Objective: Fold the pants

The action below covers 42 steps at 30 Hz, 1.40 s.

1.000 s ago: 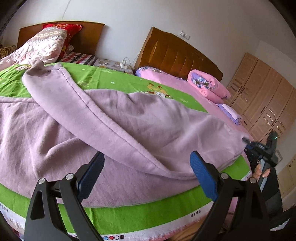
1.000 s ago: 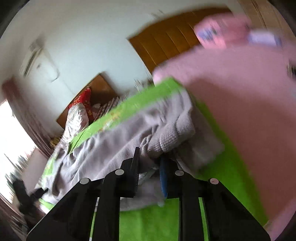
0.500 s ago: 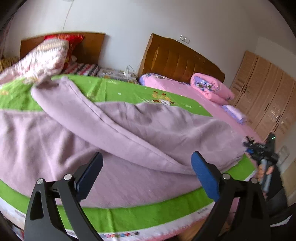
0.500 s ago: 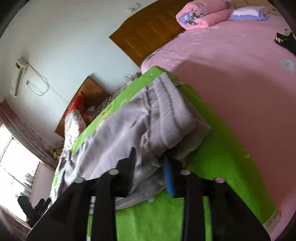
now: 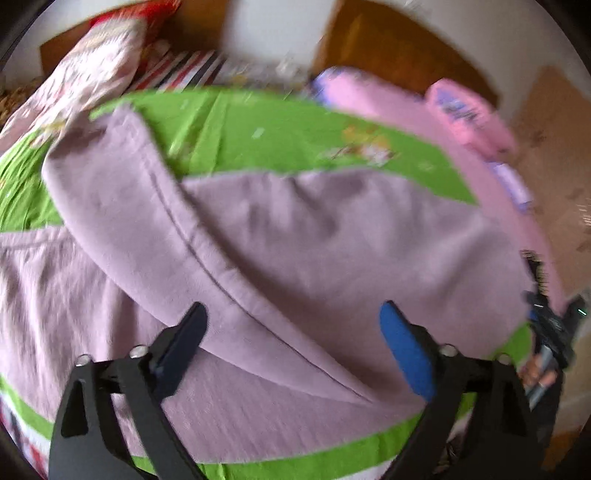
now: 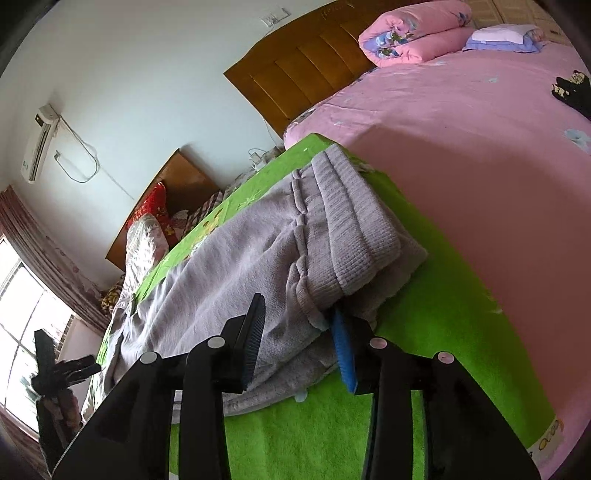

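Observation:
Lavender pants (image 5: pixel 295 240) lie across the green sheet (image 5: pixel 258 129), with one leg (image 5: pixel 122 192) folded diagonally over the rest. My left gripper (image 5: pixel 291 314) hovers over the near part of the pants. Its jaws stand wide and are closing, and its pads touch no cloth. In the right wrist view, the ribbed waistband (image 6: pixel 354 225) lies bunched at the bed's corner. My right gripper (image 6: pixel 299 308) has its jaws partly apart around the waistband's near corner, and the cloth rests loosely between them on the sheet. The right gripper (image 5: pixel 550 332) also shows at the left view's right edge.
A second bed with a pink sheet (image 6: pixel 461 122) stands alongside, with a rolled pink quilt (image 6: pixel 410 33) at its wooden headboard (image 6: pixel 303 74). Folded floral bedding (image 5: pixel 85 77) lies at the head of the green bed. Wooden wardrobes (image 5: pixel 554 122) line the right wall.
The right jaws, shut on the waistband a second ago, have parted and sunk to the sheet. The left gripper has swung over the pants and tipped downward, and its view is blurred.

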### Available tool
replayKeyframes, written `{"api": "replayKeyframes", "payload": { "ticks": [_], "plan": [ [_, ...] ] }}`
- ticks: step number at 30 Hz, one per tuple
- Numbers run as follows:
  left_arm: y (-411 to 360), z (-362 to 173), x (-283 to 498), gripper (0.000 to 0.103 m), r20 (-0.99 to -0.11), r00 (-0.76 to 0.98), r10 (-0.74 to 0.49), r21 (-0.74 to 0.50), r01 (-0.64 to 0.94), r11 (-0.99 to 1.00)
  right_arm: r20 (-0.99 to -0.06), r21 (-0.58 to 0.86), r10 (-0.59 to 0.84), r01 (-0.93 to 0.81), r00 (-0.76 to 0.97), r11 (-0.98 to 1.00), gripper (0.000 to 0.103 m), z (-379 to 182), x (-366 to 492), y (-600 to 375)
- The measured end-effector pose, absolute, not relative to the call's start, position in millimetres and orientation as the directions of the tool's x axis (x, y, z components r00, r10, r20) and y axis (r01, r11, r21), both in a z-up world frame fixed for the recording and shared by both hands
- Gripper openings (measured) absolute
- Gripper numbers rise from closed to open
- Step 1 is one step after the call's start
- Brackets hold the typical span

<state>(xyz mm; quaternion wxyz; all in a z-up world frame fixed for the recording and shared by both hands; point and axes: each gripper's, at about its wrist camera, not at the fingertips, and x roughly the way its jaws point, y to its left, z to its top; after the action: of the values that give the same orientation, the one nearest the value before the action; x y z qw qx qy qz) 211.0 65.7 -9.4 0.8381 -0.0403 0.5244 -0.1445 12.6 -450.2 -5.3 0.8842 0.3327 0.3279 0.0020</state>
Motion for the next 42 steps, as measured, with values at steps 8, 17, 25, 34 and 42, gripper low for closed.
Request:
{"api": "replayKeyframes", "payload": {
  "ticks": [8,17,25,34,42],
  "plan": [
    [77.6,-25.0,219.4,0.01,-0.911,0.39,-0.133,-0.074,0.162,0.984,-0.561,0.609,0.236,0.202,0.793,0.767,0.036,-7.1,10.5,-457.4],
    [134.3,16.4,136.2,0.008,-0.698,0.628,-0.343,-0.347,0.123,0.93,-0.54,0.651,0.247,0.212,0.805,0.729,0.022,-12.0,5.2,-467.5],
    [155.1,-49.8,100.9,0.008,-0.7,0.6,-0.388,-0.451,0.049,0.891,-0.543,0.66,0.272,0.204,0.794,0.723,0.029,-9.7,9.1,-469.2],
    [140.5,-47.7,115.4,0.017,-0.68,0.635,-0.366,-0.427,0.062,0.902,-0.57,0.594,0.226,0.207,0.79,0.778,0.021,-4.6,12.4,-458.6],
    [140.8,-43.8,115.0,0.006,-0.652,0.663,-0.368,-0.427,0.08,0.901,-0.537,0.582,0.19,0.197,0.822,0.789,0.016,19.8,-1.2,-457.9]
  ]
}}
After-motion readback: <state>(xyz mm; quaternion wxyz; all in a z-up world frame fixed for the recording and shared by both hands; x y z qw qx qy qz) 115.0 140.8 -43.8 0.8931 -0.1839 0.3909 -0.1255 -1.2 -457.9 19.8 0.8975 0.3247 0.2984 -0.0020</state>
